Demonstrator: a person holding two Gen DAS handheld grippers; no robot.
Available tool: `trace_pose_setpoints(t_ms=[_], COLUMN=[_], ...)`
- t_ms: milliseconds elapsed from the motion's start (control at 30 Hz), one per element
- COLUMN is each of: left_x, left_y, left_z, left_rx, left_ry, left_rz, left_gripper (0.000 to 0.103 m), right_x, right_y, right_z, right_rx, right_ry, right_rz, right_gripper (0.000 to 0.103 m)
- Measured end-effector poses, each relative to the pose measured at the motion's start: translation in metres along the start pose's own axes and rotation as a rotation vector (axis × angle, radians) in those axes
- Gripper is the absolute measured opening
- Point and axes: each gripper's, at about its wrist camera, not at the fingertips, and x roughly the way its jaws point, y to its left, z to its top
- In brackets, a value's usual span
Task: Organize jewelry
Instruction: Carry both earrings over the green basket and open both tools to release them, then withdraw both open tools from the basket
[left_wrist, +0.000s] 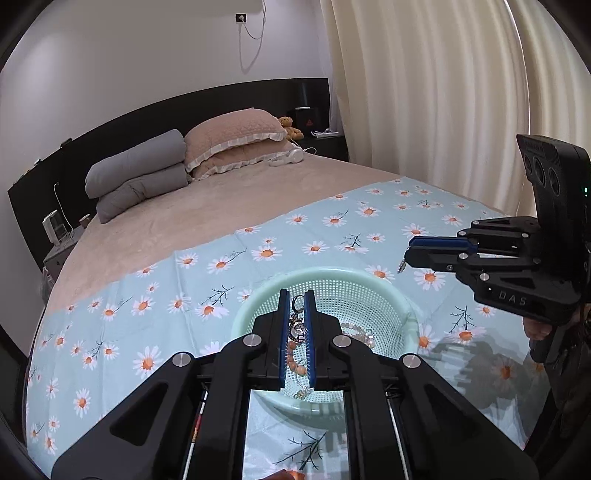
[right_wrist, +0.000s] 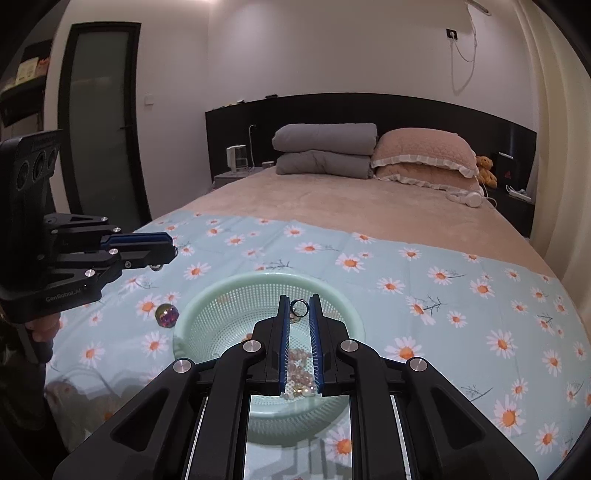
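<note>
A pale green perforated basket (left_wrist: 391, 295) (right_wrist: 207, 302) sits on the daisy cloth and holds bead bracelets (left_wrist: 360, 334) (right_wrist: 297, 363). My left gripper (left_wrist: 298, 295) is shut on a keyring charm (left_wrist: 297, 326) with orange beads, held over the basket. It also shows in the right wrist view (right_wrist: 162, 254), at the left. My right gripper (right_wrist: 299, 299) is shut on a small dark ring (right_wrist: 299, 308) above the basket. It shows at the right of the left wrist view (left_wrist: 408, 254). An iridescent bead ball (right_wrist: 167, 314) lies on the cloth left of the basket.
The light blue daisy cloth (right_wrist: 443, 295) covers the foot of a beige bed (right_wrist: 332, 199). Grey folded quilts (right_wrist: 325, 147), pink pillows (right_wrist: 424, 155) and white headphones (right_wrist: 469, 198) lie near the dark headboard. Curtains (left_wrist: 443, 110) hang on the right.
</note>
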Motion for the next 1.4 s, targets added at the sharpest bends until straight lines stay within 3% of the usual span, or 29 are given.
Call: trace_pose_setpoints(t_ms=[267,400,467,533,567,700,800,867,933,1067,1400], left_x=[0.054,0.062,0.062,0.059,0.056,0.05,0.042,0.037,0.032,0.02,-0.018], left_y=[0.0,0.007,0.01,0.012,0.013,0.011,0.006,0.005,0.004,0.001,-0.013], left_z=[-0.023,-0.037,-0.039,-0.04,-0.041,-0.041,-0.043,-0.045,-0.047,-0.051,-0.061], left_rx=[-0.016,-0.042,-0.054,-0.066,-0.067,-0.056,-0.049,-0.055,-0.06,-0.069,-0.087], left_ry=[0.123,0.149,0.149,0.144,0.14,0.139,0.131,0.128,0.123,0.112,0.029], left_rz=[-0.003,-0.002,0.005,-0.005,-0.008,0.007,0.014,0.017,0.023,0.03,0.112], left_gripper=[0.008,0.009,0.015,0.026,0.027,0.051,0.053,0.058,0.072,0.075,0.097], right_x=[0.047,0.055,0.056,0.055,0.053,0.047,0.039,0.033,0.027,0.013,-0.022], right_y=[-0.008,-0.013,-0.014,-0.015,-0.015,-0.01,-0.006,-0.005,-0.005,-0.006,-0.003], right_z=[-0.013,-0.017,-0.018,-0.019,-0.019,-0.017,-0.018,-0.018,-0.018,-0.021,-0.036], right_rx=[0.053,0.075,0.083,0.089,0.094,0.094,0.093,0.095,0.1,0.111,0.094], right_ry=[0.096,0.12,0.126,0.126,0.12,0.11,0.1,0.092,0.087,0.079,0.064], right_rz=[-0.018,-0.024,-0.028,-0.02,-0.005,-0.012,-0.029,-0.042,-0.054,-0.078,-0.216], right_gripper=[0.01,0.011,0.014,0.04,0.047,0.059,0.073,0.077,0.082,0.085,0.089])
